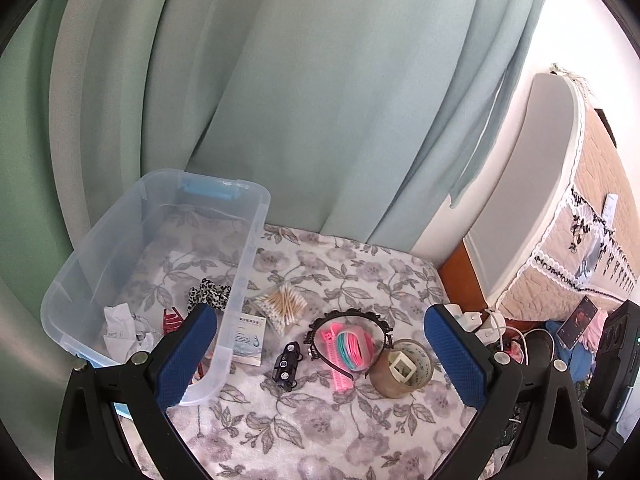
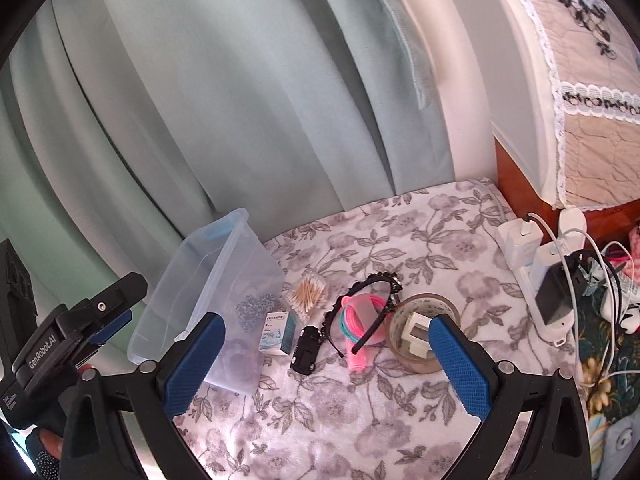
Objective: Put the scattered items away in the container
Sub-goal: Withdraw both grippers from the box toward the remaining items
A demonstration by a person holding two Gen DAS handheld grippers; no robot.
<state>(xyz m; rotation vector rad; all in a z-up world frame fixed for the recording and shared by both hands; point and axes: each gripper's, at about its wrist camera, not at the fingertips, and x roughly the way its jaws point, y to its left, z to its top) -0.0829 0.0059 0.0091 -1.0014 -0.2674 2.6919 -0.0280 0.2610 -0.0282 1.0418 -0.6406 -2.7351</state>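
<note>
Clear plastic bin (image 1: pixel 256 236) sits at the left of the flowered blanket (image 1: pixel 320 420), against the green curtain (image 1: pixel 280 100); inside it I see crumpled paper (image 1: pixel 120 328), a spotted scrunchie (image 1: pixel 208 294) and something red (image 1: pixel 172 318). Just outside its wall lie a small white box (image 1: pixel 248 338) and a bundle of cotton swabs (image 1: pixel 282 304). Further right I see a little black toy car (image 1: pixel 287 364), a black headband (image 1: pixel 348 320) arched over a pink comb (image 1: pixel 336 360) and coloured hair ties (image 1: pixel 354 350), then a tape roll (image 1: pixel 402 368) with a small white piece inside. My left gripper (image 1: pixel 320 356) hovers with its jaws wide apart, empty. My right gripper (image 2: pixel 326 364) is likewise spread and empty above the same items.
</note>
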